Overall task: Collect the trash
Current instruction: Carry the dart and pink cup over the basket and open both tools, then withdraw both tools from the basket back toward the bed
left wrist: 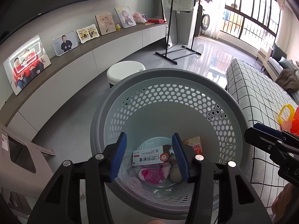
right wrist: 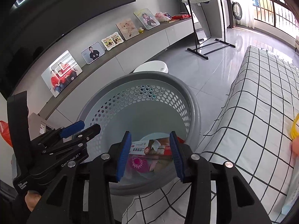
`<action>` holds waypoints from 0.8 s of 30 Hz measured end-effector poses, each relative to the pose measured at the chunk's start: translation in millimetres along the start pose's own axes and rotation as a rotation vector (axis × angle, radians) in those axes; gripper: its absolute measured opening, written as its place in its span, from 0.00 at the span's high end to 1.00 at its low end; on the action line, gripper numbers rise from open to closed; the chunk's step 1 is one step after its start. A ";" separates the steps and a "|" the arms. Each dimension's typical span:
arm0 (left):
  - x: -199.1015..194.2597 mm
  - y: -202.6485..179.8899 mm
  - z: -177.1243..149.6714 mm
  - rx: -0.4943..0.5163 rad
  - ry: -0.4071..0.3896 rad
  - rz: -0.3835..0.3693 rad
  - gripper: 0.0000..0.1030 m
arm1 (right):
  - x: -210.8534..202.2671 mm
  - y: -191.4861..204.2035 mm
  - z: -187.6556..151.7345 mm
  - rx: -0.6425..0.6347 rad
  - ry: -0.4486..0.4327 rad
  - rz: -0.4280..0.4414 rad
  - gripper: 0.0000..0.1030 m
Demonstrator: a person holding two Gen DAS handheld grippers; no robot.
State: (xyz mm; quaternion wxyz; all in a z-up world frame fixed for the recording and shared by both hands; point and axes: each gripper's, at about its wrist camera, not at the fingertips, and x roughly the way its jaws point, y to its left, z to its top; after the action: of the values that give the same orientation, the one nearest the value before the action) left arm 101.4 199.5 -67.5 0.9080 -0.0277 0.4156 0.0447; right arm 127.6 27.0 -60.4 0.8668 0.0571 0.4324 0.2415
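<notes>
A grey perforated basket (left wrist: 149,72) (right wrist: 149,76) stands on the floor beside the bed, right below both grippers. At its bottom lie a white and red carton (left wrist: 147,157) (right wrist: 149,148), a pink round slotted piece (left wrist: 151,175) (right wrist: 139,165) and other small scraps. My left gripper (left wrist: 149,135) hangs open over the basket with nothing between its blue pads; it also shows at the left of the right wrist view (right wrist: 80,128). My right gripper (right wrist: 150,133) is likewise open and holds nothing above the basket's mouth. Its black tip shows at the right of the left wrist view (left wrist: 261,134).
A bed with a checked cover (left wrist: 261,93) (right wrist: 261,93) runs along the right, with a yellow ring and an orange toy (left wrist: 285,113) on it. A white stool (left wrist: 126,71) stands behind the basket. A cardboard box (left wrist: 16,158) sits at the left, a clothes rack (left wrist: 177,52) further back.
</notes>
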 end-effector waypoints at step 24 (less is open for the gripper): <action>-38.3 9.8 3.2 -0.039 -0.077 -0.010 0.11 | -35.3 8.2 -10.5 0.027 -0.092 0.008 0.49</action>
State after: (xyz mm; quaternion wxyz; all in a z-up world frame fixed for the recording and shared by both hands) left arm 78.0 207.3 -36.5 0.9230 -0.0456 0.3790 0.0490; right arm 98.4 16.6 -39.0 0.8841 0.0815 0.3949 0.2362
